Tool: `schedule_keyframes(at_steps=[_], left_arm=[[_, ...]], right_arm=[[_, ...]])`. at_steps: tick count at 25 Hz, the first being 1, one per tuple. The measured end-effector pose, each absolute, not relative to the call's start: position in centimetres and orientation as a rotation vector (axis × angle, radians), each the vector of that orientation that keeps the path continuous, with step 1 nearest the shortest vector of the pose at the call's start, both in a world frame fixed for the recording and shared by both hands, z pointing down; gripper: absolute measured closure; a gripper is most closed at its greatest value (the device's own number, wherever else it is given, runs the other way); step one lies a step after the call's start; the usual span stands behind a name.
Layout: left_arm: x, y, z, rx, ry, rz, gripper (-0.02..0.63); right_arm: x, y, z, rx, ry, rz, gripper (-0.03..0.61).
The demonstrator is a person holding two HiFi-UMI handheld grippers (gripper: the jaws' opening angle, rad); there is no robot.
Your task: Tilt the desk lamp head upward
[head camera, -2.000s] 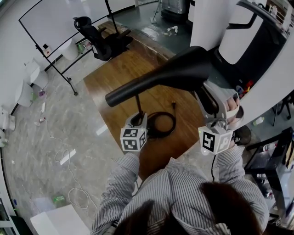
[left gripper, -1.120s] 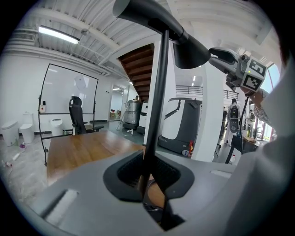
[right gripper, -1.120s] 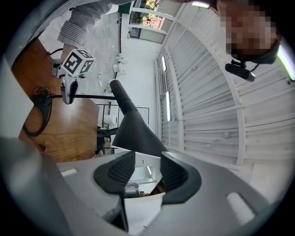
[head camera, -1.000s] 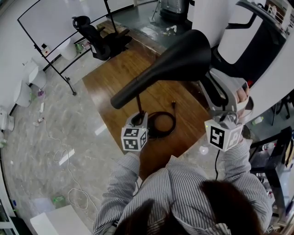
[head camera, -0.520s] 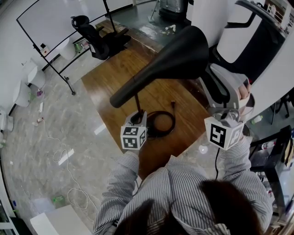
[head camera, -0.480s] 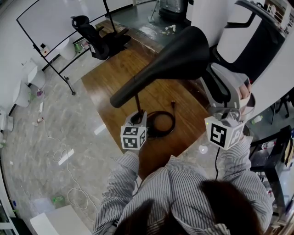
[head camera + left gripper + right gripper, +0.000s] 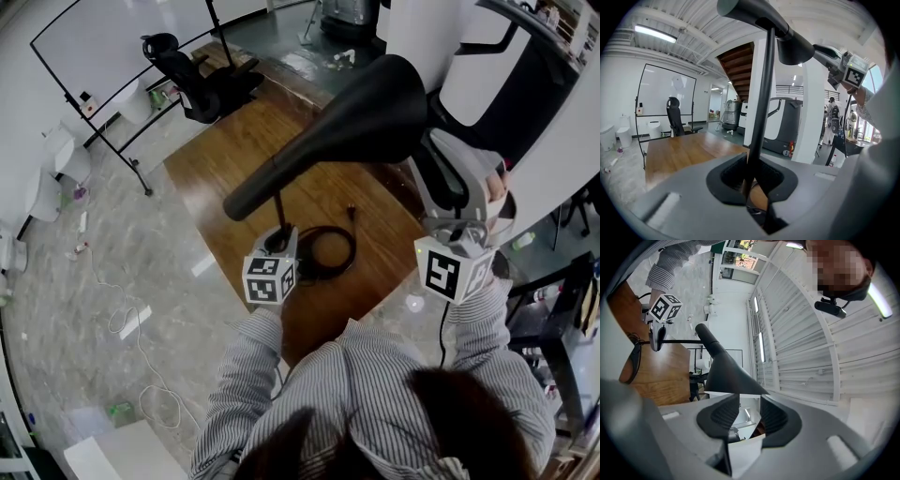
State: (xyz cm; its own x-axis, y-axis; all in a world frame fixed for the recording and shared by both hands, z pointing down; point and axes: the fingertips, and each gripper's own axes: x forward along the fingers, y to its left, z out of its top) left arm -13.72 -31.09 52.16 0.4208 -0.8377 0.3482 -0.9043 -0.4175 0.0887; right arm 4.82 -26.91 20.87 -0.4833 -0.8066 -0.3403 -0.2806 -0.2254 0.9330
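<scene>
A black desk lamp stands on the wooden table [image 7: 244, 159], its ring-shaped base [image 7: 328, 253] by the near edge. My left gripper [image 7: 279, 242] is shut on the thin pole [image 7: 279, 211], which runs up between its jaws [image 7: 761, 93]. The cone-shaped lamp head [image 7: 375, 103] slants up to the right. My right gripper [image 7: 433, 155] reaches under its wide end. Its jaws have just been closing. The head's rim [image 7: 726, 371] lies at their tips, and the pads stand apart without visibly pressing on it.
A black office chair [image 7: 192, 75] and a whiteboard on a stand [image 7: 112, 47] are beyond the table. Loose cables [image 7: 141, 347] lie on the marble floor at left. A large white and black machine [image 7: 506, 84] stands at right.
The lamp head's wide end has risen with my right gripper under it, mostly before one second ago. Since then it has hardly shifted. My left gripper has stayed on the pole.
</scene>
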Motion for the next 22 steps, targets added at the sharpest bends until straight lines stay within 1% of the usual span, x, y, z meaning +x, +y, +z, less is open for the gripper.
schedule_keyframes(at_steps=[6,10,14,19,20,22], left_arm=[[-13.8,-31.0,52.2,2.401,-1.516,0.372,0.574],[-13.9,-30.7,51.9,2.392,-1.530,0.347,0.561],[-14.5,-29.8,51.3,2.390,-1.563,0.321,0.535],[-14.7,-27.7,49.9,2.396,-1.606,0.264,0.535],[-14.6,-27.2,49.4,2.402,-1.610,0.244,0.538],[-14.3,-26.3,48.6,2.416,-1.599,0.201,0.568]], right_arm=[[5.1,-27.1,21.9,1.283,-1.651,-1.719,0.437],[5.6,-27.5,23.6,1.307,-1.735,-1.621,0.437],[4.9,-27.8,26.7,1.319,-2.004,-1.443,0.437],[2.2,-27.4,33.0,1.242,-2.317,-1.101,0.437],[1.3,-27.2,34.4,1.217,-2.367,-1.032,0.437],[-0.6,-26.6,36.7,1.168,-2.471,-0.900,0.437]])
